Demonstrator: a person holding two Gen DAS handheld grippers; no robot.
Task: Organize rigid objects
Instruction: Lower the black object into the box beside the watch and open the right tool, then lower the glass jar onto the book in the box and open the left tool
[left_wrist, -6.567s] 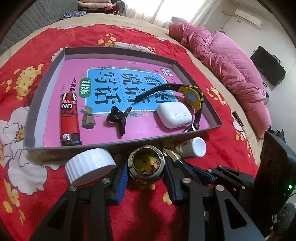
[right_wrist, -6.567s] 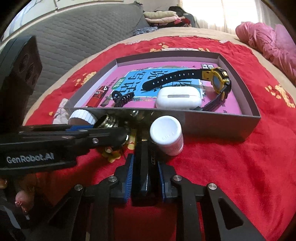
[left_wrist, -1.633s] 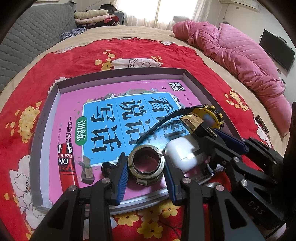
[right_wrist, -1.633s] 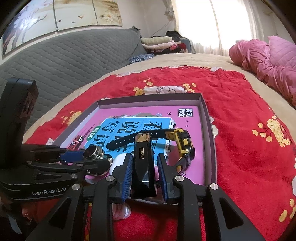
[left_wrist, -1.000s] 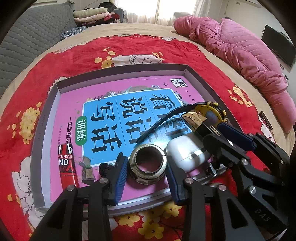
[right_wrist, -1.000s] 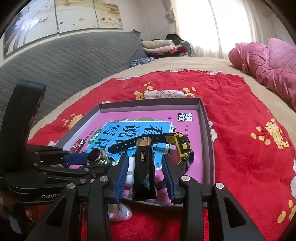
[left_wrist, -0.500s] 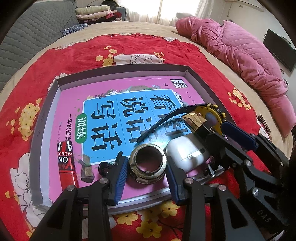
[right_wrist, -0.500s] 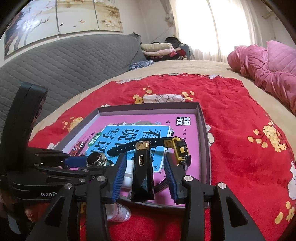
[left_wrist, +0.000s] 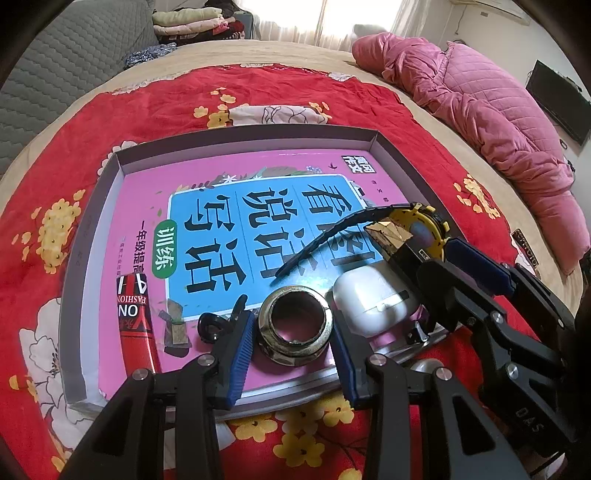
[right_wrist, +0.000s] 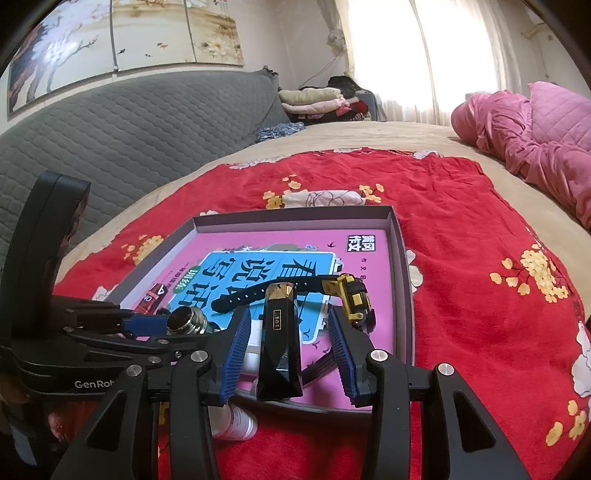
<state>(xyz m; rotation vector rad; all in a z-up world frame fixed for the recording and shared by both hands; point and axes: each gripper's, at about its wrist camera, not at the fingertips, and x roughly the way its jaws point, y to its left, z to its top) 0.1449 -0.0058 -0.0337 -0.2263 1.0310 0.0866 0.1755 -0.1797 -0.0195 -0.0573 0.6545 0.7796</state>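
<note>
Now right gripper stands apart from faceted black bar with gold tip, pads clear of both sides, bar resting in shallow grey tray on pink book. Left gripper clamps threaded metal ring low over same tray, likely for setting down beside white earbud case.

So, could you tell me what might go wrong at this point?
1. The black faceted lighter sits loose between the opened right gripper fingers, propped on the white earbud case; it may slide off.
2. The left gripper pinches the round metal ring by curved sides; it could slip onto the black hair clip.
</note>
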